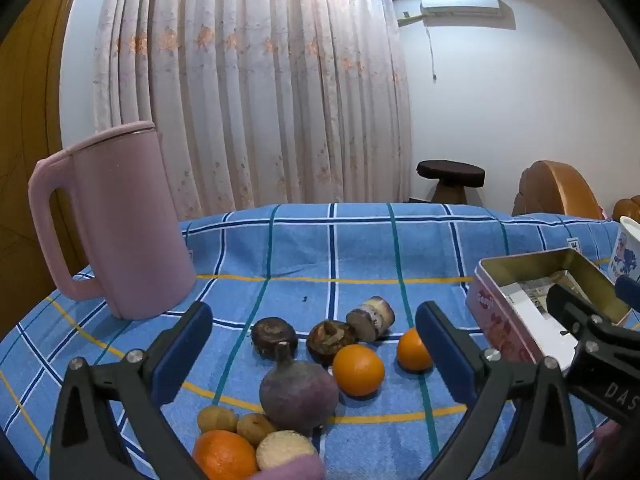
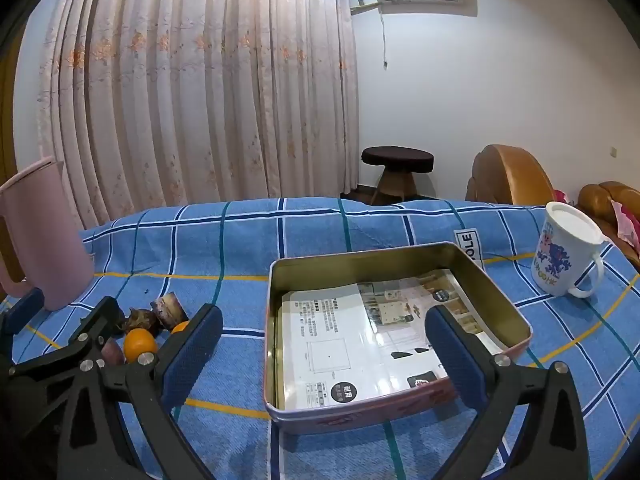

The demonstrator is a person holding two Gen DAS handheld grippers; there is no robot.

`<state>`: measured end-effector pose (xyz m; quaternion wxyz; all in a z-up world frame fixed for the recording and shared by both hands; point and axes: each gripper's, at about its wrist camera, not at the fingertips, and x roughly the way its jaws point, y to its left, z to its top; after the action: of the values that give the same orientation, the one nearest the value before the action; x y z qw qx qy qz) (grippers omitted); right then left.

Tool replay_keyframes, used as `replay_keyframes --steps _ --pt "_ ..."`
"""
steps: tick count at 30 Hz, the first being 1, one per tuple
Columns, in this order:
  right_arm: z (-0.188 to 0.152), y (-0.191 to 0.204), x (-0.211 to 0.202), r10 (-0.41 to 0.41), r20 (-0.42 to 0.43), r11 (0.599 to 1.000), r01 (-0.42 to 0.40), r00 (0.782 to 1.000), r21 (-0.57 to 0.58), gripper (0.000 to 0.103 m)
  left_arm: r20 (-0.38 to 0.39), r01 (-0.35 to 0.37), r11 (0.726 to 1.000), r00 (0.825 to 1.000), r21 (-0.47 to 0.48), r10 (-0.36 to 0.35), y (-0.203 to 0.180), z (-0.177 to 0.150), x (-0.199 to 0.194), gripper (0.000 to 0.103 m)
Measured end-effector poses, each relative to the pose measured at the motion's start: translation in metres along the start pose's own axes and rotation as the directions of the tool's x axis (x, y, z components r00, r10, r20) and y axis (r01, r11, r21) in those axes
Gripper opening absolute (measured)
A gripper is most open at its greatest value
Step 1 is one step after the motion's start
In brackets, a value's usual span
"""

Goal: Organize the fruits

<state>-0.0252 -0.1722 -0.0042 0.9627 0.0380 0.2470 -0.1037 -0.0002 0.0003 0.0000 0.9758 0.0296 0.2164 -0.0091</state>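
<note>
The left tool point(image 1: 312, 354) is hovering open, nearer the orange point(image 1: 358, 370) lying just beside the tin point(image 1: 500, 320); the right tool point(image 2: 324, 354), probably empty, is gaping over it.

3 oranges point(image 1: 358, 369), 2 mushrooms point(image 1: 274, 335), 1 turnip point(image 1: 298, 394) — plus 1 tin point(image 2: 496, 292), 1 mug point(image 2: 562, 252), 1 pitcher point(image 1: 120, 220).

Oranges point(image 1: 358, 370) and dark fruits point(image 1: 298, 396) clustered beside open tin point(image 2: 400, 272).
</note>
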Motion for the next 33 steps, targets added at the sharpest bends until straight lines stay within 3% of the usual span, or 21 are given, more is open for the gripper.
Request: replay_keyframes --steps 33 --pt "-0.001 0.001 0.001 -0.004 -0.008 1.000 0.004 1.000 -0.008 0.102 0.011 0.005 1.000 1.000 -0.011 -0.005 0.001 0.000 -0.004 0.103"
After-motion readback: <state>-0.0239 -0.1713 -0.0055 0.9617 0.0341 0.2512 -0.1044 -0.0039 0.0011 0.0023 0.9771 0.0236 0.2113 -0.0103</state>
